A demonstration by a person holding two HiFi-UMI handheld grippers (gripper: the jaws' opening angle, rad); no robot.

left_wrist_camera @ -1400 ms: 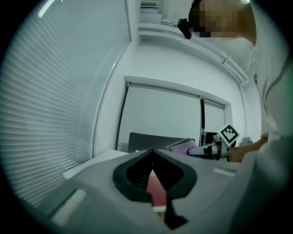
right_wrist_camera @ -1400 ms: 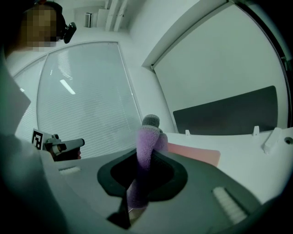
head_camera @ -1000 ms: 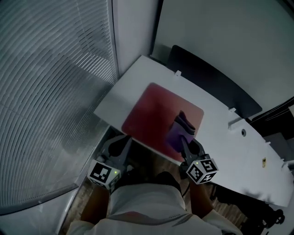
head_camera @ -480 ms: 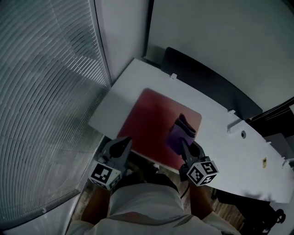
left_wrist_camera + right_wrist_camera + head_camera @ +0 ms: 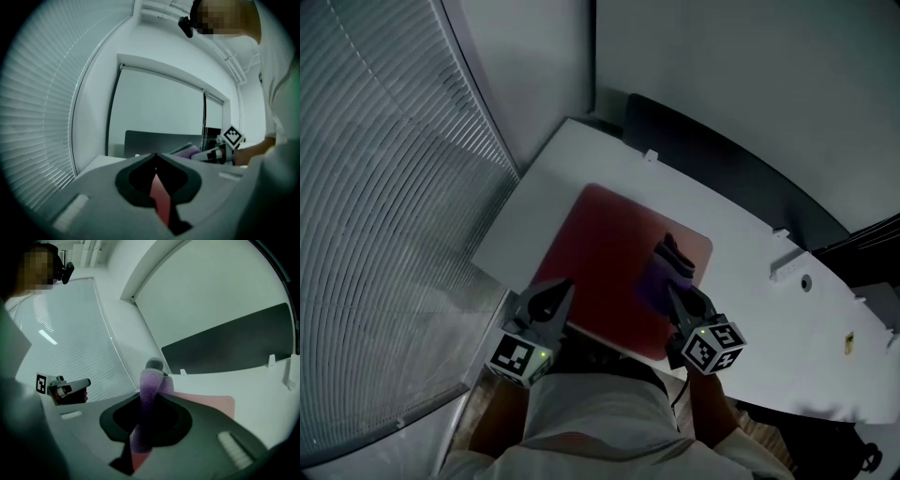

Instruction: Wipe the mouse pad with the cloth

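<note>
White tabletop (image 5: 727, 220) bears flat red mouse pad (image 5: 605, 253); right gripper (image 5: 678, 295) pinches fuzzy purple cloth (image 5: 659, 274); left gripper (image 5: 563, 287), lower left, closed.

An office: a long white desk (image 5: 750, 267) bearing a red mouse pad (image 5: 605, 262), slatted window blinds (image 5: 375, 187) left of it, a dark partition panel (image 5: 703, 155) behind it.

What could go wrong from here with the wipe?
1. The mouse pad lies at the desk's near edge; a pull toward the person could drag it off. The left hand-held gripper, jaws together, only sits at its corner.
2. The cloth stands bunched in the right hand-held gripper, so it may wipe just a narrow strip.
</note>
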